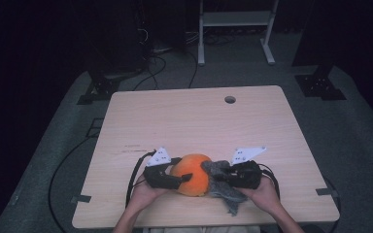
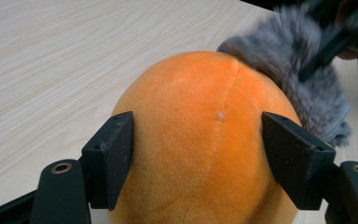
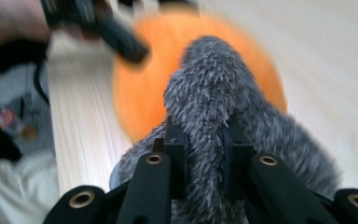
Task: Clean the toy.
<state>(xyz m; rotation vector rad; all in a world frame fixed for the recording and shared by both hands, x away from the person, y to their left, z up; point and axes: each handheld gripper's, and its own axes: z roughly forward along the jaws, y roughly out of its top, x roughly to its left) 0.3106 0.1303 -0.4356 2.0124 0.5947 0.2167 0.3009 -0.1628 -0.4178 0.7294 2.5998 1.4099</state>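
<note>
A round orange plush ball (image 1: 193, 174) is seen near the front edge of the pale wooden table (image 1: 199, 121), between the two hand-held tools. A shaggy grey cloth (image 1: 223, 183) is draped against the ball's right side and trails toward the table's front edge.

The left gripper (image 1: 182, 178) is set around the ball; in the left gripper view its black jaws stand on either side of the orange plush (image 2: 200, 149), with the pads (image 2: 114, 158) lying against the fabric and the ball bulging past them. Whether real pressure is applied cannot be told for certain, but contact on both flanks is shown. The right gripper (image 3: 204, 168) is pressed together on a fold of the grey cloth (image 3: 214, 107), which is pinched tightly between its pads and rises toward the ball (image 3: 144, 102).

The work in hand is judged to be wiping or wrapping the ball with the cloth while it is steadied. Several risks are foreseen. The ball is soft and rounded, so it could be squeezed out of the left jaws if the cloth is dragged hard across it, since only its flanks are braced. Only a narrow fold is gripped, so the cloth could be pulled free if it snags on the plush. Both things lie near the front edge, so a strong pull toward the person could carry the trailing cloth, or the ball, off the table.
</note>
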